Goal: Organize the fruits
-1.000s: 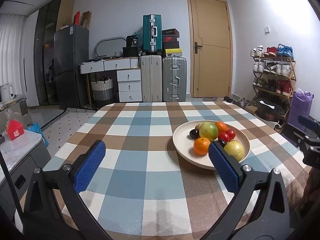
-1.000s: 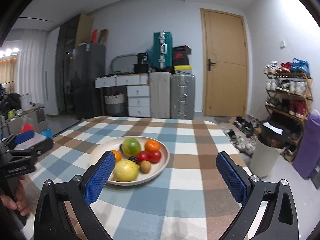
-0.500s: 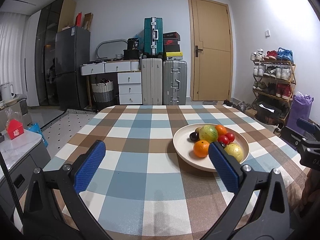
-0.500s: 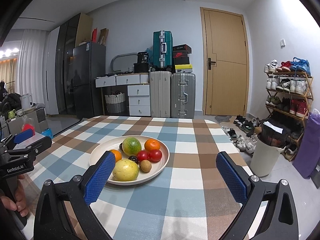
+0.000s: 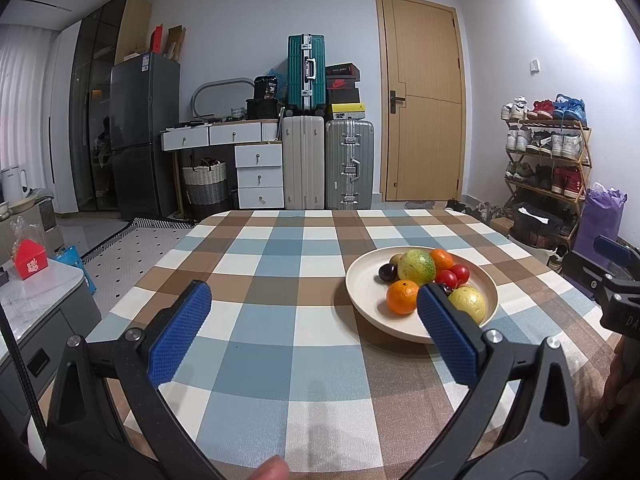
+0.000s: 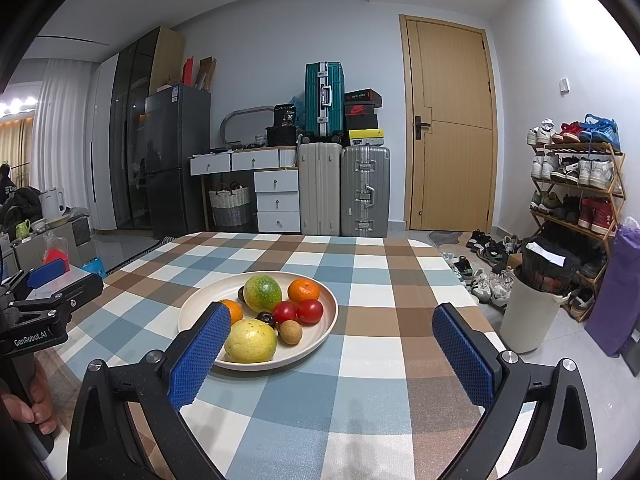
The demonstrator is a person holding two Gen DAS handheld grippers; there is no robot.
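Little changed over last second: both views tilted slightly, plate sat lower in frame than a second before.

Fruits (image 6: pixel 276 312) lay piled in cream plate (image 6: pixel 192 312) on checked worktop (image 5: pixel 280 264), centre-left of right view, right of centre in left view.

Left gripper (image 5: pixel 312 332) and right gripper (image 6: pixel 332 350) fingers wide, empty, hovering short of plate.

Fits either sorted pile or pile awaiting sorting.

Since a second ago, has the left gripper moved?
Yes. The left gripper has tilted downward: the door sits lower in its view, and the plate too.
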